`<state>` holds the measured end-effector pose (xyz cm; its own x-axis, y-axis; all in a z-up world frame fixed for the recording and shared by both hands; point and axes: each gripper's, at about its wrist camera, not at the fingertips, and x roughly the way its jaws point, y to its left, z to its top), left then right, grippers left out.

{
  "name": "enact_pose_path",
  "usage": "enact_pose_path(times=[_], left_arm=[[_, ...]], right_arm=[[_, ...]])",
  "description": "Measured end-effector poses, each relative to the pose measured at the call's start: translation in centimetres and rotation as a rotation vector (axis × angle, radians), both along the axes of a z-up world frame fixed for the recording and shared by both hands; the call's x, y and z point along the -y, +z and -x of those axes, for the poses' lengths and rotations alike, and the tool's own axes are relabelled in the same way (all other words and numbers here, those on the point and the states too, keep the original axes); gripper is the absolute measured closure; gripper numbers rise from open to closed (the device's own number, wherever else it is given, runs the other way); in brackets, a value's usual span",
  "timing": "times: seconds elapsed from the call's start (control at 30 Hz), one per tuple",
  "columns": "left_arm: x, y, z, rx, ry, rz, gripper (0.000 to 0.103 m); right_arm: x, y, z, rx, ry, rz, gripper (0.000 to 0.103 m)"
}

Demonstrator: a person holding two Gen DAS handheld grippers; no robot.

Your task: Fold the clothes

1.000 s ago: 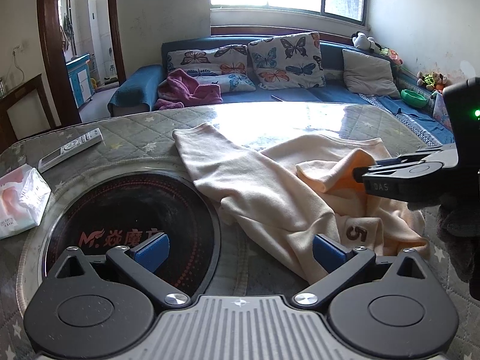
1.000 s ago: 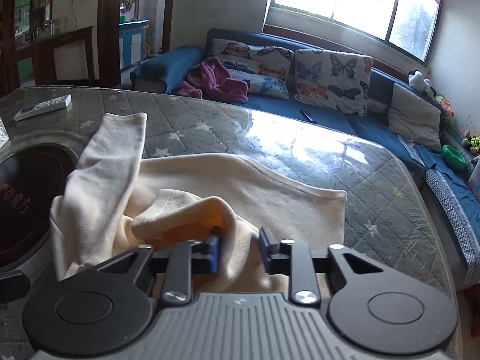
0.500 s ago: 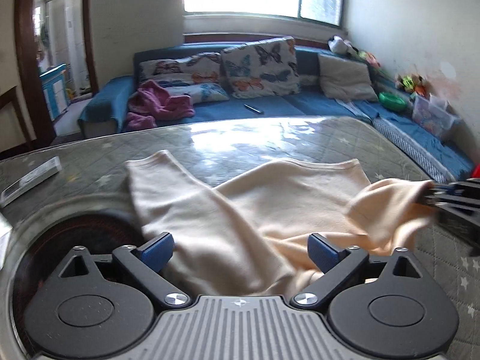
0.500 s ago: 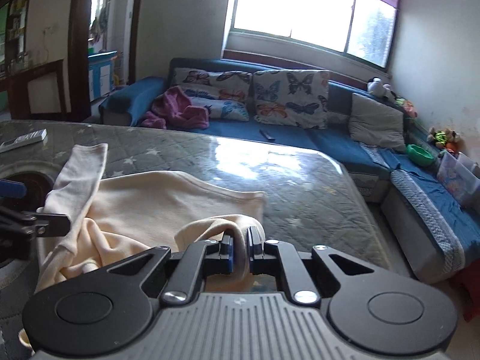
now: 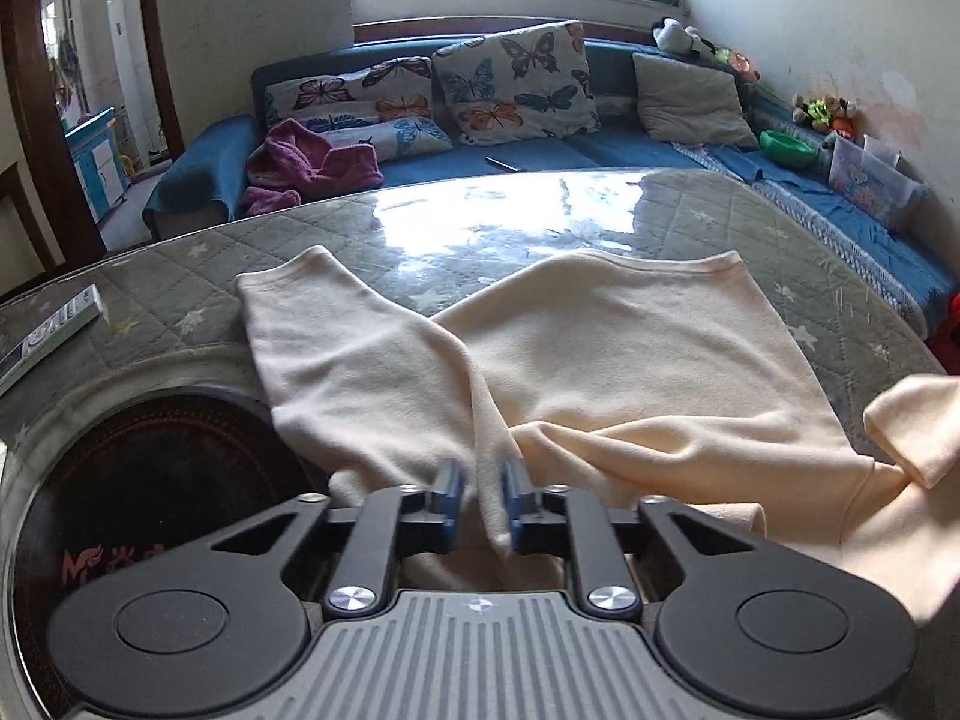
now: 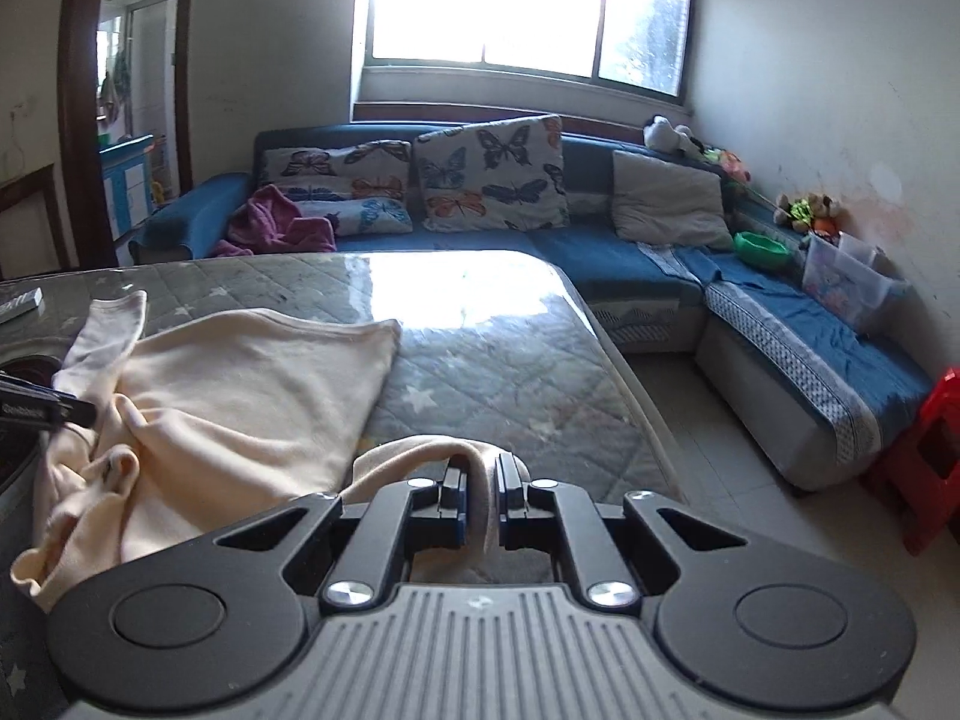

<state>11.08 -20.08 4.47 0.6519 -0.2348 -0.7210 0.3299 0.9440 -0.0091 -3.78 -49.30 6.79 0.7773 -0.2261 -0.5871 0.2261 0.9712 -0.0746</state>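
Observation:
A cream long-sleeved top lies spread on the quilted grey table, one sleeve stretched toward the far left. My left gripper is closing, its blue pads pinching a ridge of the cream fabric at the near edge. In the right wrist view the same top lies to the left, and my right gripper is shut on a fold of it, held out over the table's right side. The left gripper's finger shows at that view's left edge.
A dark round inset with a red logo sits in the table at near left. A white remote lies at the left edge. Beyond the table runs a blue corner sofa with butterfly cushions; a red stool stands on the floor at right.
My left gripper went from wide open to closed on the fabric near the sleeve. My right gripper pulled its fold out to the right, spreading the top's body flatter across the table.

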Motion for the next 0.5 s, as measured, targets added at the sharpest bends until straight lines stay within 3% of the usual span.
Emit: enact_pose_path(times=[0.23, 0.37, 0.5], left_arm=[[-3.9, 1.4, 3.0, 0.024, 0.061, 0.069, 0.102], [-5.9, 1.8, 5.0, 0.025, 0.095, 0.091, 0.103], [-5.2, 2.8, 5.7, 0.034, 0.055, 0.125, 0.098]], right_arm=[[1.0, -0.5, 1.8, -0.006, -0.046, -0.023, 0.095], [1.0, -0.7, 2.6, -0.007, -0.058, -0.021, 0.096], [0.8, -0.8, 3.1, -0.011, -0.067, -0.023, 0.096]])
